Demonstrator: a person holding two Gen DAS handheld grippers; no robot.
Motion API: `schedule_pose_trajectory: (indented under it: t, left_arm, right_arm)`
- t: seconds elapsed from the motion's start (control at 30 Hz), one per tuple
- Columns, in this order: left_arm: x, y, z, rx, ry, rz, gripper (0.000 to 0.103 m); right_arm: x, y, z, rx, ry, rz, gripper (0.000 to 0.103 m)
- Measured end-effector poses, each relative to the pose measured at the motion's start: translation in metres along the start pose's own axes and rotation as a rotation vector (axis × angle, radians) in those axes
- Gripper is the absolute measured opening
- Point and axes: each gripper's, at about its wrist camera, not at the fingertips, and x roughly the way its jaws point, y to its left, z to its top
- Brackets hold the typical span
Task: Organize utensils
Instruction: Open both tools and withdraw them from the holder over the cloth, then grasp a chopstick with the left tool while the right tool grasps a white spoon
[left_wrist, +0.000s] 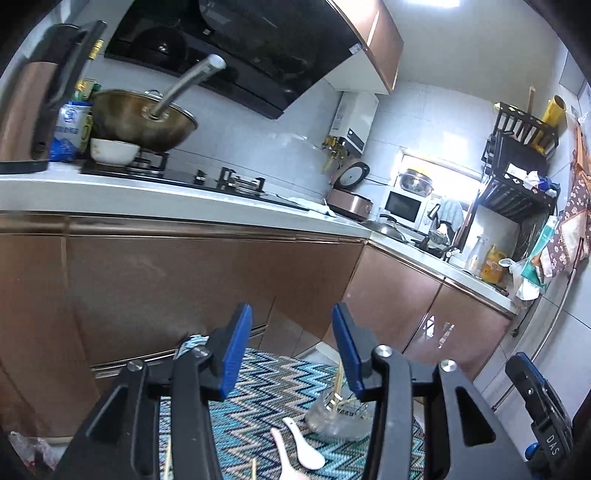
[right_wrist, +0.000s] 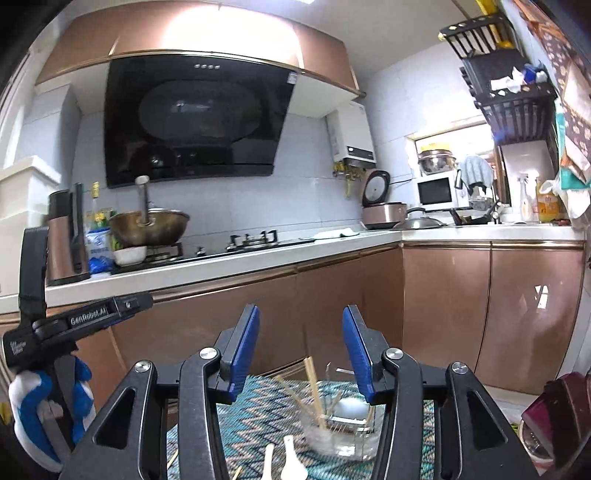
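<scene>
Both your grippers, left (left_wrist: 291, 347) & right (right_wrist: 300, 349), hang released, empty; spoons (right_wrist: 291, 461) still on mat (right_wrist: 258, 406), chopsticks (right_wrist: 314, 391) already in glass (right_wrist: 340, 432).

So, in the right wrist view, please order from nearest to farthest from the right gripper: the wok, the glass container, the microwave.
From the right gripper:
1. Glass container, just below and ahead, on the patterned mat.
2. Wok, left, on the stove.
3. Microwave, far right corner of the counter.

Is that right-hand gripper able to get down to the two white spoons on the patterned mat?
Probably yes. The right gripper is open and empty, and the white spoons lie bare on the mat just below it, beside the glass container, with nothing covering them.
</scene>
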Motion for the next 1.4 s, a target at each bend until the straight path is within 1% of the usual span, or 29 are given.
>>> schedule_pose_trajectory:
  t: [0.1,0.3,0.37,0.47,0.7,0.97,1.13,1.27,1.4]
  left_arm:
    - [-0.027,0.011,0.001,-0.010,-0.007,0.010,0.044]
    - [-0.063,0.029,0.002,-0.014,-0.005,0.028,0.044]
    - [-0.069,0.032,0.000,-0.008,0.010,0.036,0.044]
    - [-0.067,0.038,-0.004,-0.001,0.067,0.030,0.044]
    - [-0.039,0.046,-0.023,-0.007,0.191,0.024,0.044]
    - [0.008,0.056,-0.056,-0.002,0.330,0.039,0.044]
    - [0.036,0.066,-0.073,-0.014,0.413,0.037,0.044]
    - [0.057,0.081,-0.087,-0.025,0.459,0.056,0.044]
    - [0.079,0.101,-0.102,-0.039,0.506,0.077,0.044]
  right_arm:
    - [-0.017,0.010,0.000,-0.016,0.008,0.017,0.047]
    - [-0.042,0.023,-0.001,-0.030,0.022,0.040,0.047]
    - [-0.048,0.025,-0.002,-0.029,0.026,0.042,0.047]
    - [-0.051,0.027,-0.006,-0.027,0.041,0.046,0.047]
    - [-0.040,0.021,-0.020,-0.014,0.107,0.045,0.047]
    - [-0.008,0.011,-0.043,-0.001,0.205,0.045,0.047]
    - [0.024,0.011,-0.067,0.004,0.301,0.065,0.047]
    - [0.053,0.010,-0.091,0.019,0.395,0.093,0.047]
    - [0.085,0.008,-0.117,0.033,0.491,0.097,0.047]
